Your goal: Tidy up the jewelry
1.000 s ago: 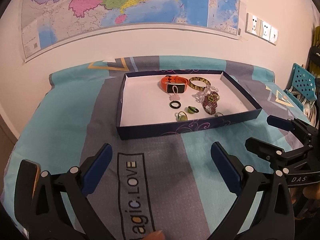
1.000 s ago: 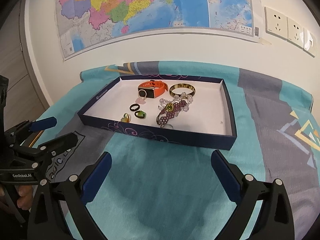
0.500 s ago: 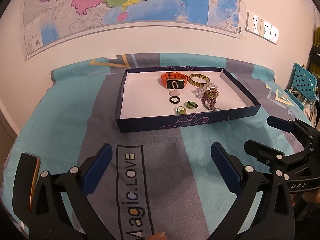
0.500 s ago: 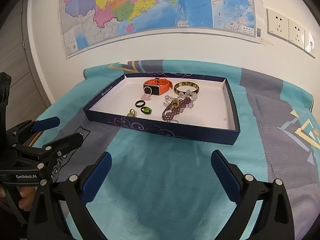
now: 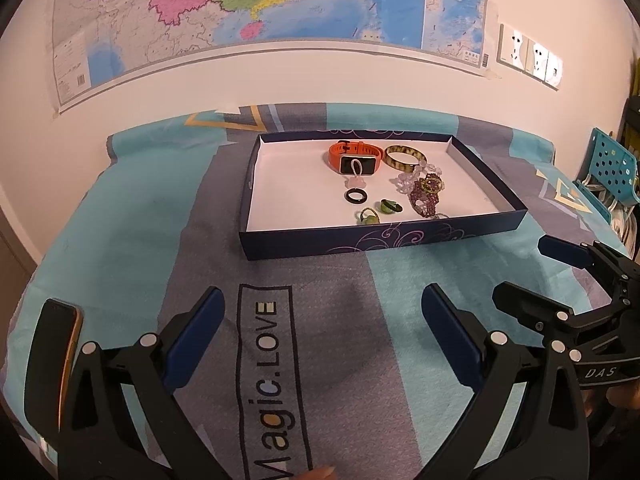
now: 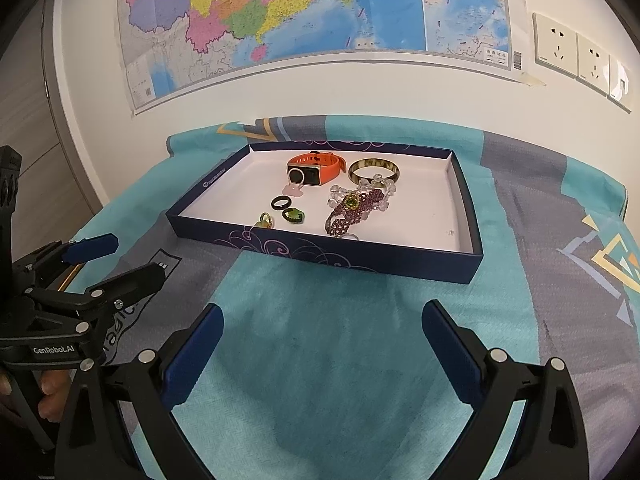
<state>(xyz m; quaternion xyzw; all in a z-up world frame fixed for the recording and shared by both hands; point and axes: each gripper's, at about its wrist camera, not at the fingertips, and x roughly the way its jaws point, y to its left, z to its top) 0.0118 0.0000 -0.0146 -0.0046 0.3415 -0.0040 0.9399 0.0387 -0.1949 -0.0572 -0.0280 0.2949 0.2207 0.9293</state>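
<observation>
Hovering apart over bare cloth (image 6: 340, 360) before the tray's near edge (image 6: 320, 250)

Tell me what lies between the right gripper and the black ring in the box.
Only the box's near wall stands between the open right gripper and the black ring. The cloth before the box is bare. In the box, a green ring lies just nearer than the black ring.

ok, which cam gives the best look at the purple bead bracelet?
Right wrist: the purple bead bracelet shows larger, with its full length clear of the box wall. Left wrist shows it smaller, its near end close behind the front wall.
</observation>
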